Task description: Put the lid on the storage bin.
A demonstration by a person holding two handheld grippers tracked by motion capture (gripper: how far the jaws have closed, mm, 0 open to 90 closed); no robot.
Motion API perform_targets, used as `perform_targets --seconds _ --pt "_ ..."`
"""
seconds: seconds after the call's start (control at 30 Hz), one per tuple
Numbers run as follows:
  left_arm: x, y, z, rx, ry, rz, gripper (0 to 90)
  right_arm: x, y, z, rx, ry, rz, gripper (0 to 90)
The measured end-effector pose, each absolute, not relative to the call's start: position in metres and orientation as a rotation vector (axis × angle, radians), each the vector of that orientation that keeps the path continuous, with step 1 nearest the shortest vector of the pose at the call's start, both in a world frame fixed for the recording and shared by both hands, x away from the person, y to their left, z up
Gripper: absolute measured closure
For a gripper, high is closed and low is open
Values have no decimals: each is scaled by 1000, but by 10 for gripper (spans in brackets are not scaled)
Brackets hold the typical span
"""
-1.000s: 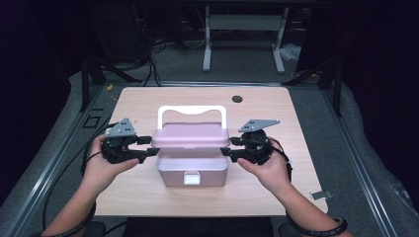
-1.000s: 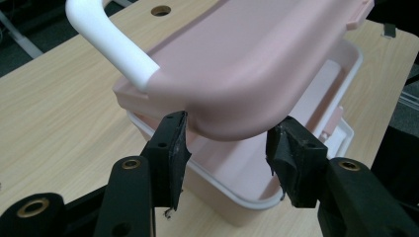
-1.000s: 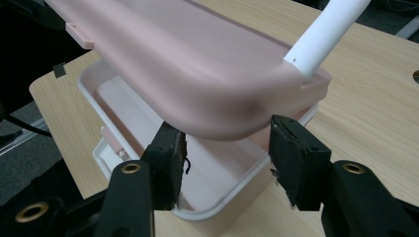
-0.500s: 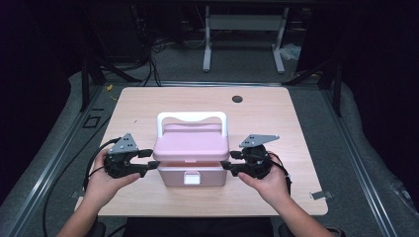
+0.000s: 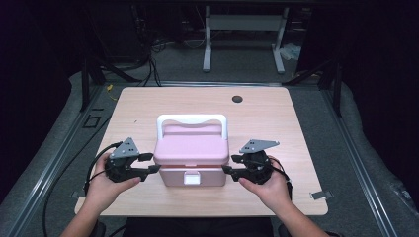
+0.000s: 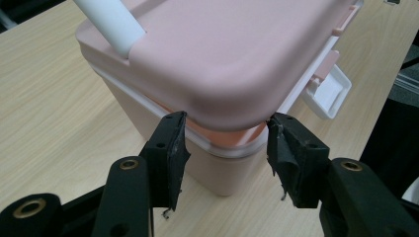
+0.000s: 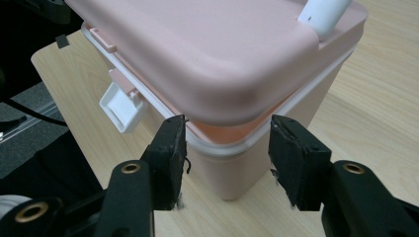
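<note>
Fingers of two grippers, left [image 5: 154, 168] and right [image 5: 227, 170], gape beside one pink box [image 5: 191, 148].

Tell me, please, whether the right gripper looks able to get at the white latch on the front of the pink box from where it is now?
Probably yes. The right gripper sits open at the box's front right corner, and the unfastened white latch lies just around that corner with bare table between.
</note>
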State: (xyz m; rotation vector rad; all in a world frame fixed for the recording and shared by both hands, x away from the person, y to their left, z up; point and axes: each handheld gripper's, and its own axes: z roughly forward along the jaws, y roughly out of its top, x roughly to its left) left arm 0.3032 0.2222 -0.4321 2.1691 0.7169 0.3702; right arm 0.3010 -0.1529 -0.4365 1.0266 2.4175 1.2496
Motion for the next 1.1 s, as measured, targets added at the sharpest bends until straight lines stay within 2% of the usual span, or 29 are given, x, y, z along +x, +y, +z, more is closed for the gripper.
perform_targets --seconds 0.57,1.1 --pt "299 234 -437 2199 741 348 472 297 -164 -434 1057 2397 1233 478" --pt "308 278 -424 2126 852 377 491 304 -185 -426 1039 2370 1072 446"
